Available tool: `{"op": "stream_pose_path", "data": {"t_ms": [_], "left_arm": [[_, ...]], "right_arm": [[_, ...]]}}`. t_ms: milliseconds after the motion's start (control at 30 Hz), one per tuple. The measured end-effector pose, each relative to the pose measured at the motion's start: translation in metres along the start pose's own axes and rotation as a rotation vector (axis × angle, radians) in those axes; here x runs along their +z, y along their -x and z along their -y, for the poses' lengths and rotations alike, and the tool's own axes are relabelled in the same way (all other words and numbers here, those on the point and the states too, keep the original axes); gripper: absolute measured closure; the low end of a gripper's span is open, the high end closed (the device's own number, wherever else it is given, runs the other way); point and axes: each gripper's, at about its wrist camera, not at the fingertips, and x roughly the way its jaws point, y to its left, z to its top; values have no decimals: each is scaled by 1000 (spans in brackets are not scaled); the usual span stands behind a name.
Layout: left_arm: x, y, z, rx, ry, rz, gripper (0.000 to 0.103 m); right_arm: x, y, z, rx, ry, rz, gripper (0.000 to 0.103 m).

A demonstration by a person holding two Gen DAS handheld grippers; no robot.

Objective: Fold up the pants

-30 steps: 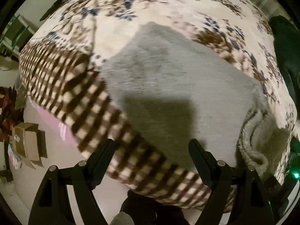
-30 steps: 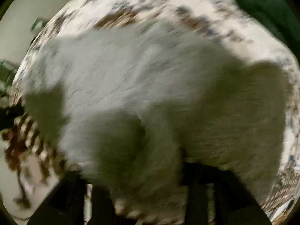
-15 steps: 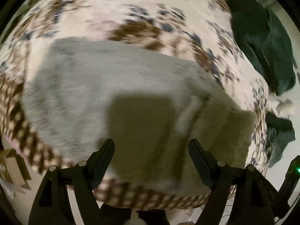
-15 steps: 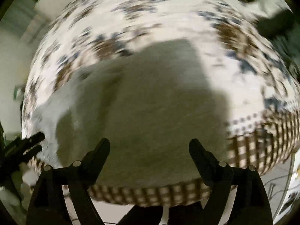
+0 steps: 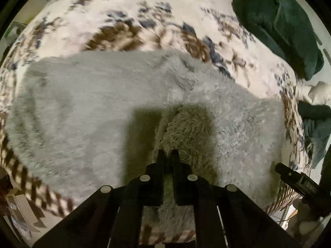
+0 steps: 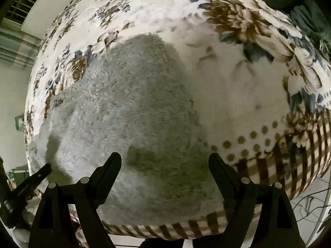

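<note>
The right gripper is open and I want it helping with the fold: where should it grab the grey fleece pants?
Probably the near edge of the grey fleece pants, approached low from the bed's front. The fabric lies flat there, directly between the right gripper and its open fingers.

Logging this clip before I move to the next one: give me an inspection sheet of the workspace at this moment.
Surface: cream floral blanket with brown checked border.
Job's things: fluffy grey fleece pants, lying on the blanket.
Clutter: dark green garments at the far edge.
Grippers: left gripper closed, pinching a raised fold of the pants; right gripper open above the pants, holding nothing.
Cables: thin dark cable on the floor.
Surroundings: pale floor; cardboard pieces.
</note>
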Motion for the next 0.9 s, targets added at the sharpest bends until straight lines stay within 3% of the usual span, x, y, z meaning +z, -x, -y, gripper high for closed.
{"op": "stream_pose_path", "data": {"t_ms": [133,267,333,433,467,567,700,733,767,900], "left_arm": [[-10,1,-8,11,14,-30,98],[-14,9,-19,-18,128,-60,94],[-11,19,-24,-73,207,-38,81],[4,22,-20,-141,261,10,49],[15,19,-15,-147,264,29,49],[48,-6,5,-142,230,21,49],[76,-55,36,-66,101,-30,51],[78,-65,41,-62,72,-36,81],[77,-73,47,-54,28,-45,98],[72,-38,42,-41,-31,87,98]], "right_arm": [[-3,4,8,26,-2,-22,15],[-2,9,9,48,20,-54,15],[-1,13,8,52,40,-55,15],[1,15,9,56,55,-57,15],[2,13,9,57,54,-60,15],[5,6,11,49,46,-67,15],[6,-8,15,41,23,-95,15],[6,-11,16,44,17,-101,15],[6,-14,18,40,12,-108,15],[4,-13,23,43,0,-103,15]]}}
